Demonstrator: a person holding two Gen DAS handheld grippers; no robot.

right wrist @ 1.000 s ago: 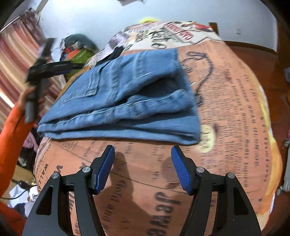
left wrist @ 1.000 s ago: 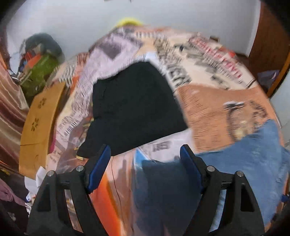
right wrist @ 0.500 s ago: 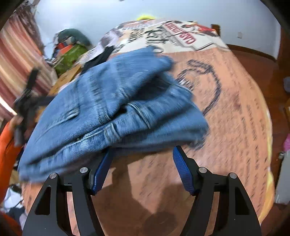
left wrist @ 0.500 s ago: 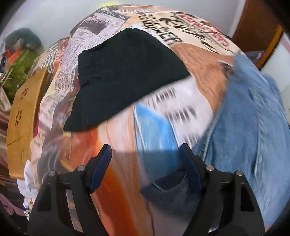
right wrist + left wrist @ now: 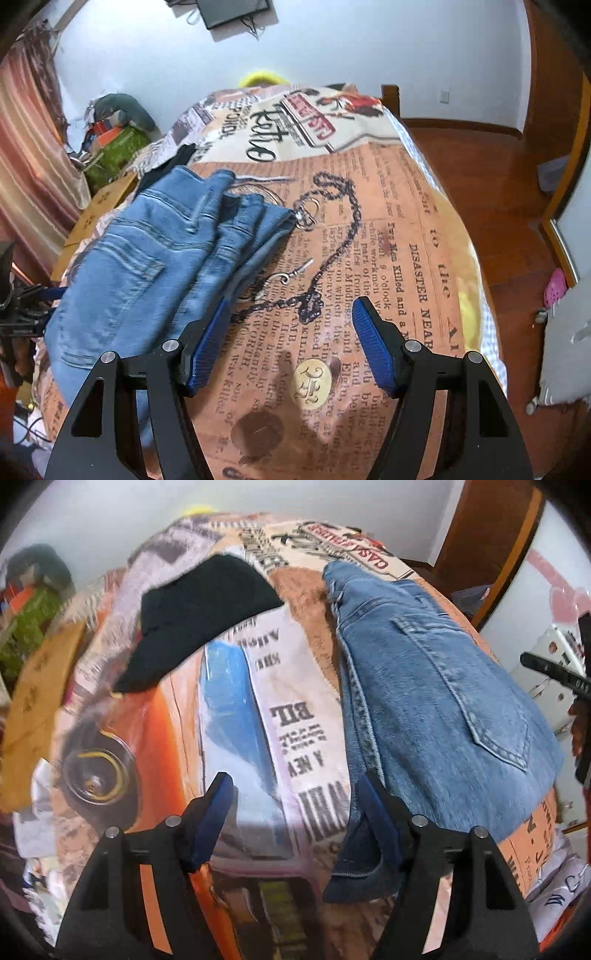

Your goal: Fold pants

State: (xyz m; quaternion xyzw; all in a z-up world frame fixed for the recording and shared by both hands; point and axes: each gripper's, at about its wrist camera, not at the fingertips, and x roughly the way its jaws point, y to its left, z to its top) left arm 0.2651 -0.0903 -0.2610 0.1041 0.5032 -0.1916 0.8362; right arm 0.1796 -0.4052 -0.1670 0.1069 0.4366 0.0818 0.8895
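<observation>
Folded blue jeans [image 5: 436,701] lie on the printed bedspread [image 5: 291,701], back pocket up. In the left wrist view my left gripper [image 5: 299,794] is open, its right finger touching the near corner of the jeans, which bunches beside it. In the right wrist view the jeans [image 5: 155,258] lie at the left of the bed. My right gripper [image 5: 291,325] is open and empty over the bedspread, its left finger at the jeans' edge. A folded black garment [image 5: 199,602] lies further back.
A wooden board [image 5: 33,701] and a pile of bags [image 5: 114,140] stand at the bed's left side. The wooden floor [image 5: 498,177] and a door frame are on the right. The other gripper [image 5: 554,672] shows at the right edge.
The jeans have slid left across the bed, towards the black garment. Both grippers stay open; the right one has drawn back so the jeans lie off to its left.
</observation>
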